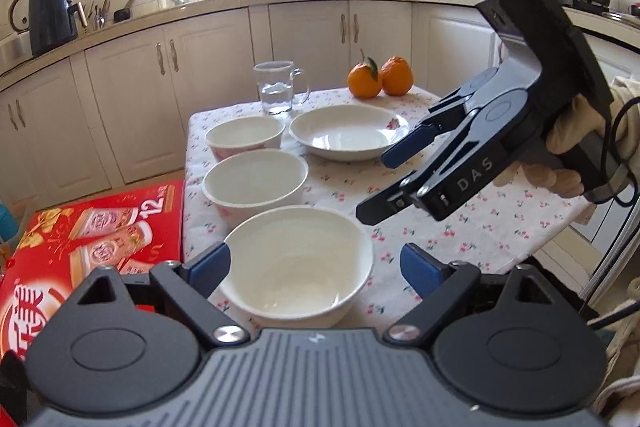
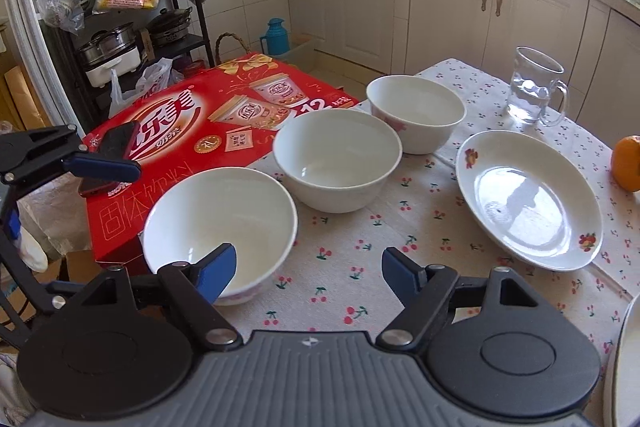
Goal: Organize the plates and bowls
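Glossy white ceramic bowls [image 2: 338, 159] and plate [image 2: 528, 195] sit on matt printed cloth [image 2: 360, 259] beside clear glass mug [image 2: 534, 91].

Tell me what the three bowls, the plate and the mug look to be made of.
Nearest bowl, middle bowl and far bowl: likely glazed white ceramic, opaque with a soft sheen. Plate: likely glazed ceramic, with sharp window glare and printed fruit motifs on the rim. Mug: clear glass, see-through, with water inside.

White bowls [image 2: 338, 159], cherry-print tablecloth [image 2: 360, 227], red box [image 2: 192, 131], orange fruit [image 1: 380, 77]
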{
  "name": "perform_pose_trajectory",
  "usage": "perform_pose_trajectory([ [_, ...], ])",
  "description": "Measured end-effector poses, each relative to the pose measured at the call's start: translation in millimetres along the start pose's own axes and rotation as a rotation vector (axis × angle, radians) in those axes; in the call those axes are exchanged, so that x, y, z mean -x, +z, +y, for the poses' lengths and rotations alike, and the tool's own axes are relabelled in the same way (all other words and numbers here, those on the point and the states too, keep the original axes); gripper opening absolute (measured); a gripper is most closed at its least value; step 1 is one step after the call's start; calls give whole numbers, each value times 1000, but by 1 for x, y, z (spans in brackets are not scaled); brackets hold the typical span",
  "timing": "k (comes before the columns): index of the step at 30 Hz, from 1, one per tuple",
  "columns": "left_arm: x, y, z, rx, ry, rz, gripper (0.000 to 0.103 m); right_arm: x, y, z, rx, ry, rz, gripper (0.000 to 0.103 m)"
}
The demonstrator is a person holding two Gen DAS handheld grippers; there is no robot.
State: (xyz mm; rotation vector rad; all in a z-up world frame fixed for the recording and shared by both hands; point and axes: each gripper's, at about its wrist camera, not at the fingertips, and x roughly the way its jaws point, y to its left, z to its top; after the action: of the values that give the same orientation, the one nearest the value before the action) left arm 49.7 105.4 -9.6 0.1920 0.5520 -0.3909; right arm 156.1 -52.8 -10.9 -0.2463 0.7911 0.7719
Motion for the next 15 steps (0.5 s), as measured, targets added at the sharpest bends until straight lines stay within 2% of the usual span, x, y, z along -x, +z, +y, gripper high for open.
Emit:
perform_pose_trajectory([
  [6, -35, 29, -36, -21, -10, -15, 91, 23, -3, -36, 13, -94, -15, 92],
  [10, -63, 49, -59, 0, 54, -2, 92, 35, -2, -70, 17, -138, -21, 99],
  [15, -101, 65, -71, 89, 129, 49, 92, 41, 5, -115, 15, -141, -7, 100],
])
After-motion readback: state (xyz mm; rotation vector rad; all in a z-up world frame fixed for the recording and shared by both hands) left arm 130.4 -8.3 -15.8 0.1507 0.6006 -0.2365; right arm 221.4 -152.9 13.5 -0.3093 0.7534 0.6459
